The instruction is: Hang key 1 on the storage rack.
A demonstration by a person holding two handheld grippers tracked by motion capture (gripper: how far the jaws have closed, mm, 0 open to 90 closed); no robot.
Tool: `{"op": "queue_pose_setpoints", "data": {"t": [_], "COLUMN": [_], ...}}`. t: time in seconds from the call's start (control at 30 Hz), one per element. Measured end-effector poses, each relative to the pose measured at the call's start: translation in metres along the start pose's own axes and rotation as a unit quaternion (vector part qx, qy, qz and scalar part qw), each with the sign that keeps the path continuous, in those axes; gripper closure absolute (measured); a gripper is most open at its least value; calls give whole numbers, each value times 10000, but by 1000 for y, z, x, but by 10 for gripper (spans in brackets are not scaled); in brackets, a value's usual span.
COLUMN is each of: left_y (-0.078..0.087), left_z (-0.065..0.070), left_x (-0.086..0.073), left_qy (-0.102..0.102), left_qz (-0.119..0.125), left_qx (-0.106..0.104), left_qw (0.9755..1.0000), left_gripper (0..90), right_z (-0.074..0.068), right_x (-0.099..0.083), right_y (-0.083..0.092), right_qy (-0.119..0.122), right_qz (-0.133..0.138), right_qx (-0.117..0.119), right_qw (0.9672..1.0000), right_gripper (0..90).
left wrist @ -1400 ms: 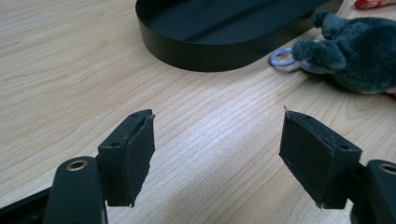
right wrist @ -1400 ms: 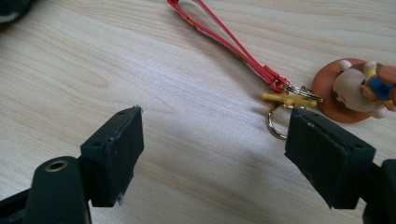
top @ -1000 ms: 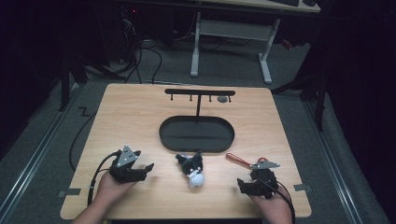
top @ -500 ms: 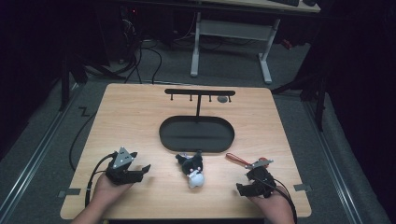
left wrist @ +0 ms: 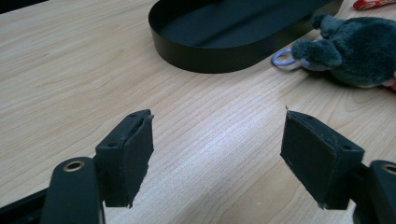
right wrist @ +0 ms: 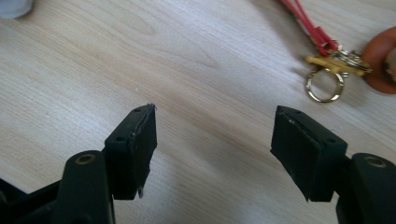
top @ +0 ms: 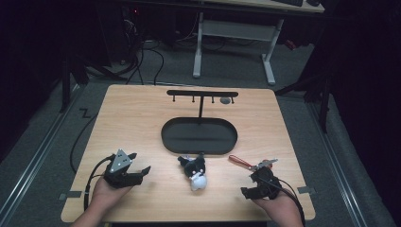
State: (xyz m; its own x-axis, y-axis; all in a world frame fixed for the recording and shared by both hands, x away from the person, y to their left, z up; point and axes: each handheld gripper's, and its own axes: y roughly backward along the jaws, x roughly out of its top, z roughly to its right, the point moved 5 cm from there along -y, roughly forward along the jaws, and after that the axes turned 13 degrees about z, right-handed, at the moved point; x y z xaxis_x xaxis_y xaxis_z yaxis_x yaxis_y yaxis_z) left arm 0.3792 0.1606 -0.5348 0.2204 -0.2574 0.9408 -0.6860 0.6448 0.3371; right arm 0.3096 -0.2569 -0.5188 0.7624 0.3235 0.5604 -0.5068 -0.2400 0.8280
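both tools, left tool (top: 137,171) and right tool (top: 249,188), spread and empty; right's jaws just narrowing; plush keychain (top: 196,171) and red keychain (top: 250,164) unhung, on desk (top: 142,127).

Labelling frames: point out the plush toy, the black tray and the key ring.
plush toy (top: 195,171), high view, its body.
black tray (left wrist: 205,63), left gripper view, its near wall.
key ring (right wrist: 321,87), right gripper view, its round ring.

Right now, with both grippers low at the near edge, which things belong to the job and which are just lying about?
Likely in play:
- red-strapped keyring with brass ring, nearest the open right gripper
- grey-and-white plush toy
- black oval tray with hook rail
- open left gripper

Lying about:
- white desk frame behind the wooden table
- floor cables
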Motion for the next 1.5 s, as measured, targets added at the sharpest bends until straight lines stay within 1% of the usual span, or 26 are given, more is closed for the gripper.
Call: {"op": "queue_pose_setpoints", "data": {"t": [0.1, 0.17, 0.23, 0.3, 0.43, 0.5, 0.53, 0.6, 0.67, 0.7, 0.8, 0.83, 0.87, 0.9, 1.0, 1.1, 1.13, 1.2, 1.27, 1.3, 1.33, 1.37, 1.4, 1.43, 1.47, 1.5], "left_y": [-4, -6, -5, -1, 0, -2, -2, -4, -6, -9, -10, -10, -11, -12, -13, -12, -12, -10, -7, -5, -4, -4, -4, -4, -3, -3], "left_z": [-2, -3, -4, -1, 2, 6, 6, 6, 4, 4, 5, 6, 7, 9, 8, 5, 5, 3, 3, 2, 2, 2, 1, 1, 1, 1], "left_x": [0, -2, -3, 0, 4, 3, 3, 2, 2, 1, 2, 3, 3, 4, 5, 5, 5, 5, 4, 3, 3, 3, 3, 3, 2, 1], "left_qy": [34, 37, 40, 23, 9, -43, -43, -21, 5, -30, -36, -10, 10, -6, -62, -18, -18, -45, -15, -6, -6, -9, -9, -12, -37, -78], "left_qz": [10, -54, -97, -31, 29, -3, -3, -14, 7, -43, -66, -51, -38, -48, -60, 0, 0, -29, -17, -4, -16, -31, -21, -13, -47, -78], "left_qx": [5, 26, 17, 8, -9, -59, -59, -89, -95, -109, -132, -142, -163, -178, -152, -167, -167, -162, -140, -126, -124, -125, -120, -120, -129, -117], "left_qw": [10000, 10000, 9999, 10000, 10000, 10000, 10000, 10000, 10000, 9999, 9999, 9999, 9999, 9998, 9998, 9999, 9999, 9999, 9999, 9999, 9999, 9999, 9999, 9999, 9999, 9999], "left_gripper": [247, 243, 241, 241, 242, 243, 243, 243, 244, 244, 244, 248, 248, 251, 251, 251, 251, 251, 251, 253, 253, 254, 254, 255, 255, 255], "right_z": [8, 10, 15, 20, 26, 32, 32, 36, 39, 44, 47, 51, 51, 54, 57, 65, 65, 70, 72, 73, 73, 75, 75, 79, 79, 84], "right_x": [3, 3, 3, 2, -2, -8, -8, -10, -11, -8, -3, 1, 1, 6, 11, 26, 26, 35, 45, 52, 52, 56, 56, 58, 58, 59], "right_y": [9, 11, 14, 16, 18, 20, 20, 21, 22, 24, 26, 28, 28, 30, 32, 32, 32, 30, 25, 19, 19, 10, 10, 4, 4, -2], "right_qy": [-3, -32, -27, 22, 20, -77, -77, -186, -195, -195, -226, -290, -290, -335, -299, -212, -212, -201, -299, -313, -313, -263, -263, -250, -250, -284], "right_qz": [19, 26, -13, -90, -148, -143, -143, -128, -122, -97, -51, -83, -83, -169, -262, -362, -362, -352, -308, -368, -368, -426, -426, -505, -505, -626], "right_qx": [-3, 12, -41, -152, -232, -275, -275, -248, -304, -380, -420, -420, -420, -425, -446, -559, -559, -613, -560, -550, -550, -599, -599, -639, -639, -699], "right_qw": [10000, 10000, 10000, 9998, 9996, 9995, 9995, 9994, 9993, 9990, 9988, 9987, 9987, 9984, 9982, 9976, 9976, 9973, 9975, 9973, 9973, 9969, 9969, 9964, 9964, 9952], "right_gripper": [325, 332, 349, 360, 367, 379, 379, 381, 385, 386, 384, 384, 384, 382, 380, 378, 378, 379, 388, 402, 402, 434, 434, 455, 455, 471]}}
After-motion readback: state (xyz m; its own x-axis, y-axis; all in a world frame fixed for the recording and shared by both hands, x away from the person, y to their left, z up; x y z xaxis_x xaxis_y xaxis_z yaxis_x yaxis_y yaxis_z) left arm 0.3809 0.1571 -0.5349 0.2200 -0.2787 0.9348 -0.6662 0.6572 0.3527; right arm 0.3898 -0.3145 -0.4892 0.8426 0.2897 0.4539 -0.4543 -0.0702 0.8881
